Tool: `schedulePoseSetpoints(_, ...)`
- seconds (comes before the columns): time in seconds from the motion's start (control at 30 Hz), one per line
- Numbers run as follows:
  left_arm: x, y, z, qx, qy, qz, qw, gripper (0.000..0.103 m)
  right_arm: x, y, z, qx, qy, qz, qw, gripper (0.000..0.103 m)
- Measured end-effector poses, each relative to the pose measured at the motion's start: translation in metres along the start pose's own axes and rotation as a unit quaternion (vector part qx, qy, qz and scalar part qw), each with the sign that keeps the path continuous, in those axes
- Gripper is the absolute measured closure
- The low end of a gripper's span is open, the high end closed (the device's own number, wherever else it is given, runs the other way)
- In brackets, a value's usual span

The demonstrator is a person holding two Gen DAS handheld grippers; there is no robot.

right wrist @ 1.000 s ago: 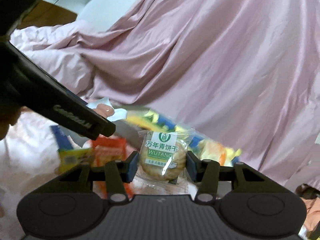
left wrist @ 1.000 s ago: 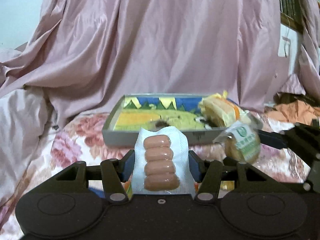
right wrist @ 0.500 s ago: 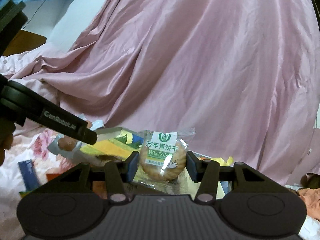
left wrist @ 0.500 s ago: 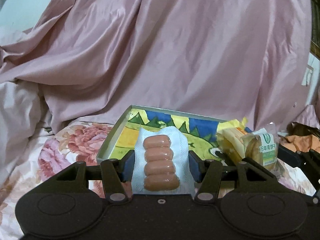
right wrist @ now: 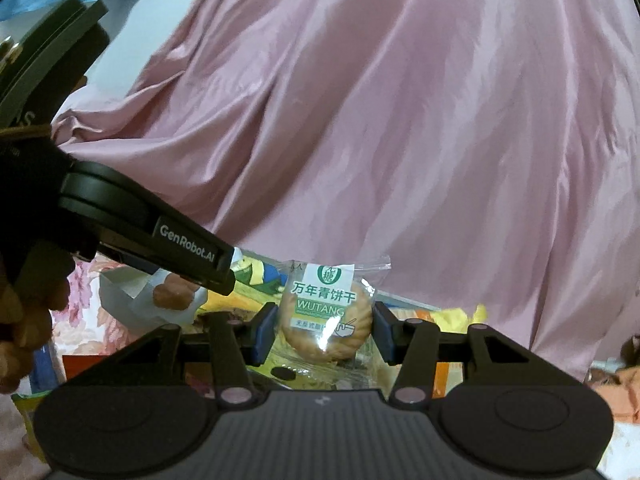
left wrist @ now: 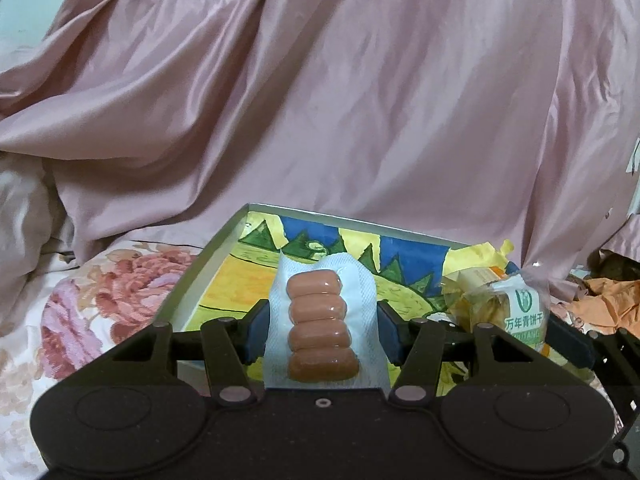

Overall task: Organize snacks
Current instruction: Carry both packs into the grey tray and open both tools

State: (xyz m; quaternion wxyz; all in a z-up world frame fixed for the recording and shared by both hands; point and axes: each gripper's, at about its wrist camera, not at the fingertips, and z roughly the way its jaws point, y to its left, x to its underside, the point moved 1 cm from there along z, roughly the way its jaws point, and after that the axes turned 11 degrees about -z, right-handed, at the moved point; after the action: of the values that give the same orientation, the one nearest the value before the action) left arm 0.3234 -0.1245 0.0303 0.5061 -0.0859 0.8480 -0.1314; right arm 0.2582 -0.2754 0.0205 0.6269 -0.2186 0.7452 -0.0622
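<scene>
One sausage pack [left wrist: 323,330] of four sausages, one biscuit packet [right wrist: 324,314], one tray [left wrist: 224,256].

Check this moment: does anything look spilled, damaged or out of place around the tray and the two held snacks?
Nothing stands out. The left gripper holds the sausage pack upright over the tray; the right gripper holds the biscuit packet, intact. The yellow-wrapped snack lies at the tray's right end, wrapper crumpled but unopened as far as shows.

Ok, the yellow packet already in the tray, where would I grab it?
Probably the yellow packet's twisted top end, coming from above. It lies against the tray's right side, and the biscuit in the right gripper blocks its near side, so only the top is free.
</scene>
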Motion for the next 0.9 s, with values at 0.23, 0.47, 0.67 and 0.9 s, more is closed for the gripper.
schedulePoseSetpoints(0.23,0.007,-0.009,0.014,-0.003,0.002,-0.002,1.0,0.045,0.008,-0.007,0.01,-0.006,0.025,0.025,0.999,0.048)
schedulePoseSetpoints(0.47,0.011,-0.019,0.02,-0.001,0.002,0.001,1.0,0.044,0.012,-0.012,0.014,-0.012,0.038,0.043,0.998,0.048)
schedulePoseSetpoints(0.67,0.012,-0.021,0.023,-0.008,0.005,-0.012,0.9999,0.043,0.012,-0.014,0.013,-0.014,0.04,0.046,0.998,0.048)
schedulePoseSetpoints(0.9,0.012,-0.02,0.025,-0.015,0.012,-0.025,0.9995,0.042,0.01,-0.015,0.015,-0.017,0.041,0.047,0.998,0.047)
